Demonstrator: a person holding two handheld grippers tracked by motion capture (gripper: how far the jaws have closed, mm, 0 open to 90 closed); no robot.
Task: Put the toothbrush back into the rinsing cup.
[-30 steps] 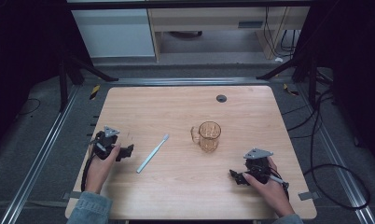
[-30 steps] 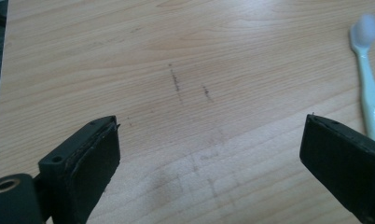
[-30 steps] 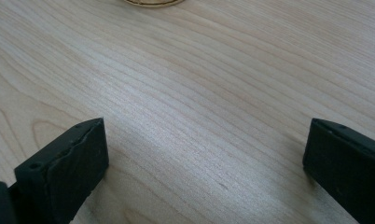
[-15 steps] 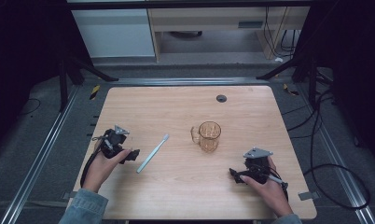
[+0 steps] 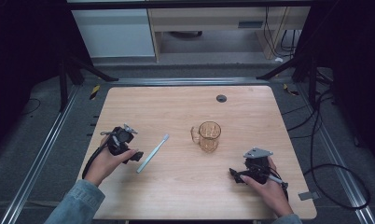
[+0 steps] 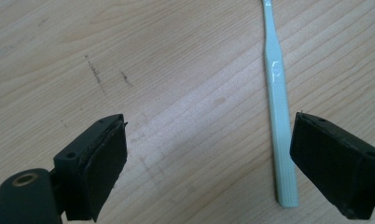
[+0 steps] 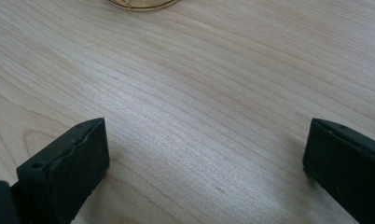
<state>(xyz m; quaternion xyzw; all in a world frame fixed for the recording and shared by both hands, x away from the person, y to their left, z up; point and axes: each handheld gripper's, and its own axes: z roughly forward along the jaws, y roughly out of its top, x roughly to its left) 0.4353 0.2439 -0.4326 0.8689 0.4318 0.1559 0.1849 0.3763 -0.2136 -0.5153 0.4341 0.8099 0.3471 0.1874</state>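
A pale mint toothbrush [image 5: 152, 153] lies flat on the wooden table [image 5: 185, 107], left of centre, its head toward the far right. My left gripper [image 5: 135, 156] hovers just left of its handle end; its jaws have just been closing a little and stand open. In the left gripper view the toothbrush [image 6: 278, 107] lies just inside the right jaw, untouched, and bare wood lies under the rest of the gap [image 6: 209, 163]. An amber glass mug [image 5: 209, 136] stands near the table's middle. My right gripper [image 5: 236, 176] rests open near the front right, with bare wood between its jaws [image 7: 206, 163].
A dark round grommet [image 5: 221, 98] sits in the table near its far edge. Metal rails run along both sides of the table. A white cabinet [image 5: 113, 32] and a shelf unit stand beyond the far edge. Cables trail on the floor at the right.
My left hand has moved right and away from me, and its gripper has come right up beside the toothbrush's handle end. The right hand, the toothbrush and the mug have kept still.
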